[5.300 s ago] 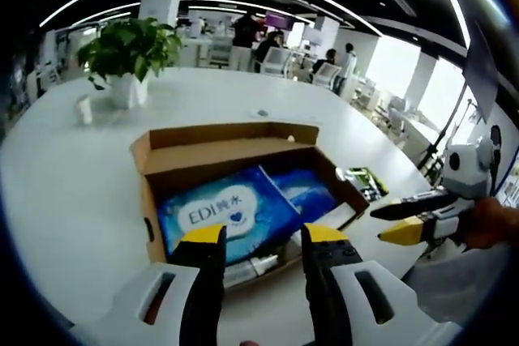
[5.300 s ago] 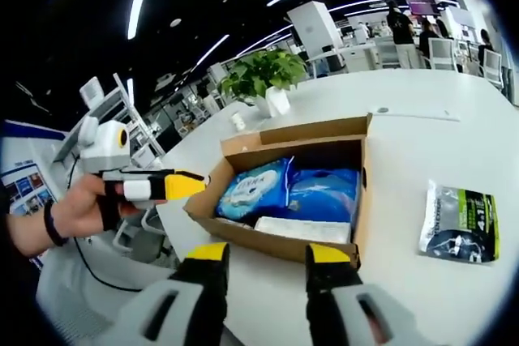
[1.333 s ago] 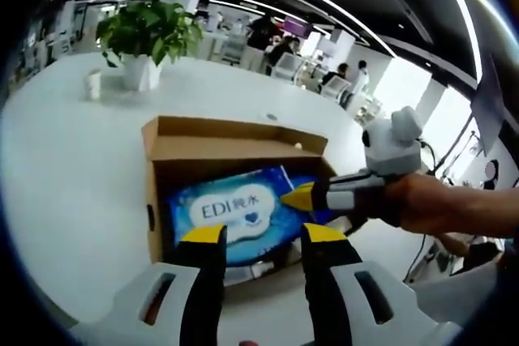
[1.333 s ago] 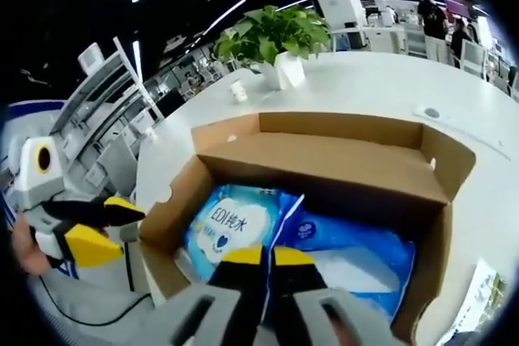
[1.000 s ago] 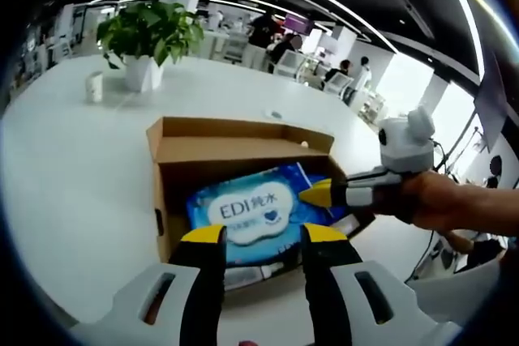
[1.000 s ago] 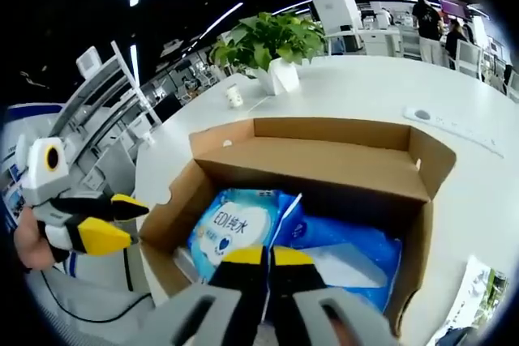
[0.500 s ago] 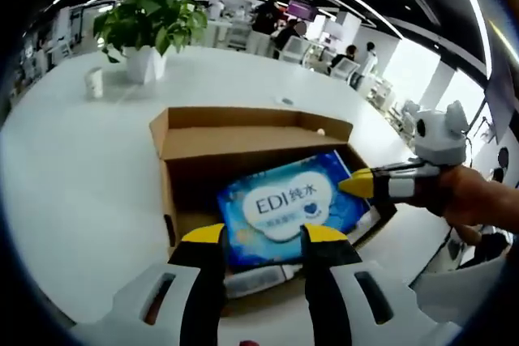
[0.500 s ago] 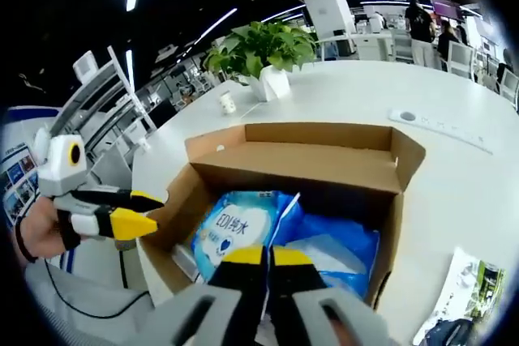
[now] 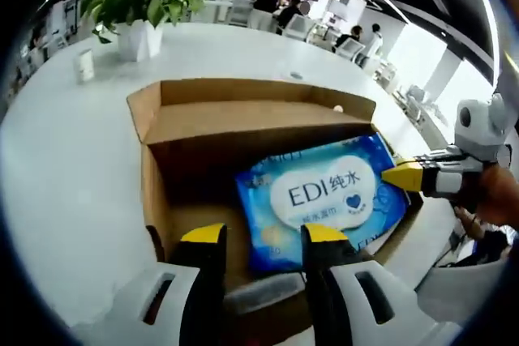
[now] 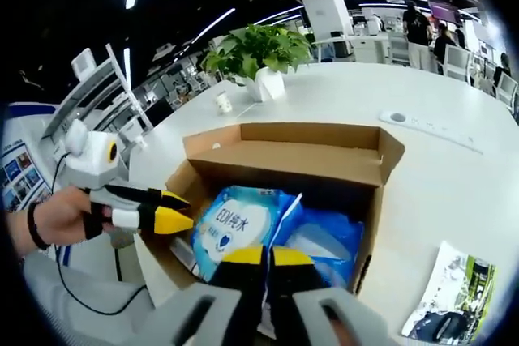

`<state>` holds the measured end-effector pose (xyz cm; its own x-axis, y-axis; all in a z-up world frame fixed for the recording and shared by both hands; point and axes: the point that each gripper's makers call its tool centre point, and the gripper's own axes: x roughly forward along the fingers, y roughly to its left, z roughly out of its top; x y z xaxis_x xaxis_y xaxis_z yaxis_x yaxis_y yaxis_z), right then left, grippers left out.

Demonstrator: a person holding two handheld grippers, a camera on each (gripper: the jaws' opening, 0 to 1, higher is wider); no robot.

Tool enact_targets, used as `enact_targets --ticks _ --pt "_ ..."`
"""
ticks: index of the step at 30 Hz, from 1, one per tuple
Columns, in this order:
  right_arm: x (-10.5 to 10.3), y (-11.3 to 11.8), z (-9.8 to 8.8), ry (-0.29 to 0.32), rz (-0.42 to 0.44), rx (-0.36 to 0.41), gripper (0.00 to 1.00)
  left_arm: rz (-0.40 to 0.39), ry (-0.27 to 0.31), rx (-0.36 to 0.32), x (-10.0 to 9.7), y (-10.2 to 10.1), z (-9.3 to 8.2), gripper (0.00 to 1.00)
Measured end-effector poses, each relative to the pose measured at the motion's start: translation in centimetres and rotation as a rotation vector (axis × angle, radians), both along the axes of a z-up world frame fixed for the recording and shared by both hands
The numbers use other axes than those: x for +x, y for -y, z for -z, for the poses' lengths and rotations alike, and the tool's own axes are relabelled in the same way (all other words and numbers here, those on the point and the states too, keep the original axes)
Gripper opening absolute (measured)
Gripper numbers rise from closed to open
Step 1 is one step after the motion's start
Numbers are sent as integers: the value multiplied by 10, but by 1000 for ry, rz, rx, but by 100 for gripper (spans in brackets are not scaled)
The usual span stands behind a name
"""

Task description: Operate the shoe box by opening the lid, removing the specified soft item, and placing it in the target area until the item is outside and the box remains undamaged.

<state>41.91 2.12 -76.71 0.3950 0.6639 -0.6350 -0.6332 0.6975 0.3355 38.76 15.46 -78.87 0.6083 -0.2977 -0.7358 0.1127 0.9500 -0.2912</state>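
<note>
Corrugated brown cardboard forms the shoe box (image 9: 203, 127), lid folded back, on the smooth white worktop (image 9: 65, 160). Right tongs (image 10: 261, 255) pinch the glossy blue wipes pack (image 9: 320, 200), lifting it inside the box. Left tongs (image 9: 261, 234) gape.

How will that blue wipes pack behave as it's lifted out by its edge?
Probably floppy: the wipes pack is a soft film pouch, so it may sag from the right gripper. Its glossy wrapper could slip. It looks light, unlikely to strain the box.
</note>
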Motion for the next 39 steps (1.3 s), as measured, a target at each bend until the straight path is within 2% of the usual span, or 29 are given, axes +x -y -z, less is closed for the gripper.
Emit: enact_targets --ticks 4,10,18,30,36,39 --pt "-1 5 0 1 -2 -11 0 -7 -13 -18 1 2 3 37" --pt "-3 12 1 -1 -9 -21 0 -8 -40 -88 -3 12 9 36" --pt "-7 16 4 -7 -24 -25 0 -20 -40 -130 -2 18 10 34" --pt "-8 19 7 -14 -29 -14 0 -9 -53 -221 12 20 19 22" --pt "-8 18 6 -19 -21 -4 0 23 -70 -180 14 21 28 18" --pt "-9 17 6 -24 -23 1 0 -16 -65 -153 15 13 29 5"
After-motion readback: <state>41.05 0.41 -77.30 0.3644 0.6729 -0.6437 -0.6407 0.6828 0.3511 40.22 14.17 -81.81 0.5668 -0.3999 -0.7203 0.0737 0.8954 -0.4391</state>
